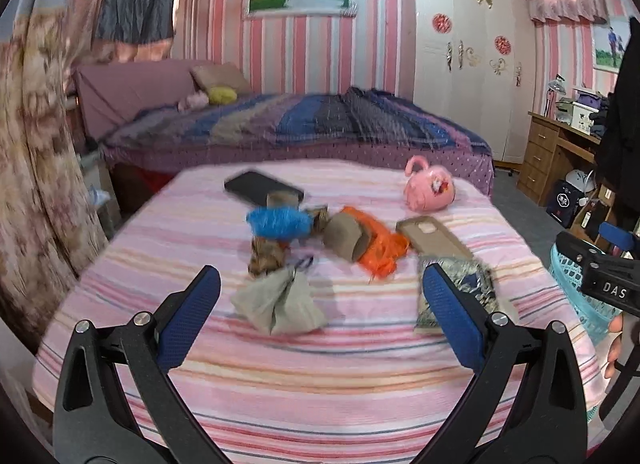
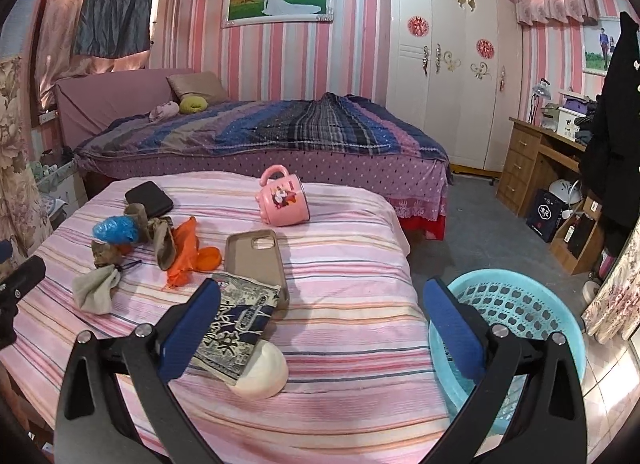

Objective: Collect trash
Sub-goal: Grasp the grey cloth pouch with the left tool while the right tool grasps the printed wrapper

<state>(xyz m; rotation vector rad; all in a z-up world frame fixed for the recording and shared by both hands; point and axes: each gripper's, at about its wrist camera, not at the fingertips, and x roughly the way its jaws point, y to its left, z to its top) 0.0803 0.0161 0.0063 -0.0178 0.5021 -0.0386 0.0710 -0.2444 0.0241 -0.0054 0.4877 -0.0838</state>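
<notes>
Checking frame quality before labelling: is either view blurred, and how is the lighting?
Left wrist view: motion-smeared, the blue wad and dark phone soft-edged, though the left hand-held gripper itself stays crisp. Right wrist view: sharp, print readable on the patterned packet; strong fisheye bending in both; window glare at upper left, otherwise even light.

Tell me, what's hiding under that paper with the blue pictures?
A round white bowl-like thing pokes out beneath the printed paper. The paper's far end touches the tan phone case. Whatever else lies underneath is covered.
</notes>
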